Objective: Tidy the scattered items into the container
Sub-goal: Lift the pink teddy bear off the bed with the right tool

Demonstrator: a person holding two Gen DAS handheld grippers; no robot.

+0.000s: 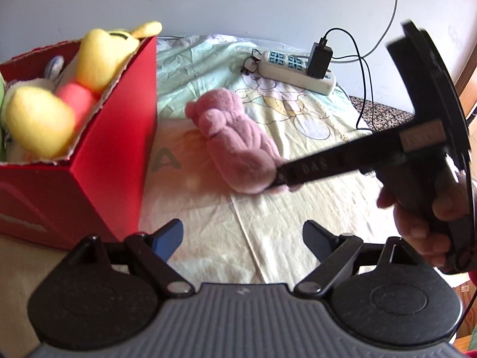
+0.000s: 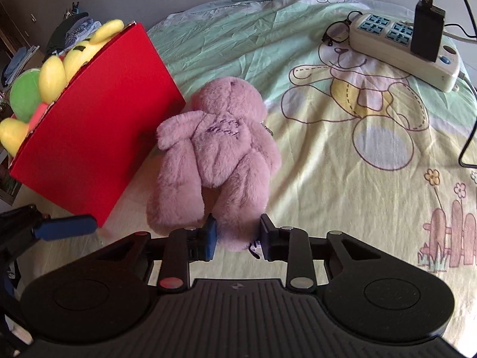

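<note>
A pink plush bear (image 2: 220,149) lies on the printed bed sheet (image 2: 328,179), right beside the red cardboard box (image 2: 98,137). My right gripper (image 2: 238,232) has its two pads pressed against one of the bear's legs, shut on it. In the left wrist view the same bear (image 1: 235,140) lies mid-frame, and the right gripper (image 1: 280,176) comes in from the right to its near end. My left gripper (image 1: 243,232) hangs open over bare sheet with nothing between its fingers, close to the red box (image 1: 113,137). Yellow plush toys (image 1: 98,56) and other soft toys fill the box.
A white power strip (image 2: 402,50) with a black charger (image 2: 426,29) and its cables lies at the far right of the bed. Black glasses (image 2: 337,32) rest beside it. A person's hand (image 1: 423,220) holds the right gripper's handle. A wall rises behind the bed.
</note>
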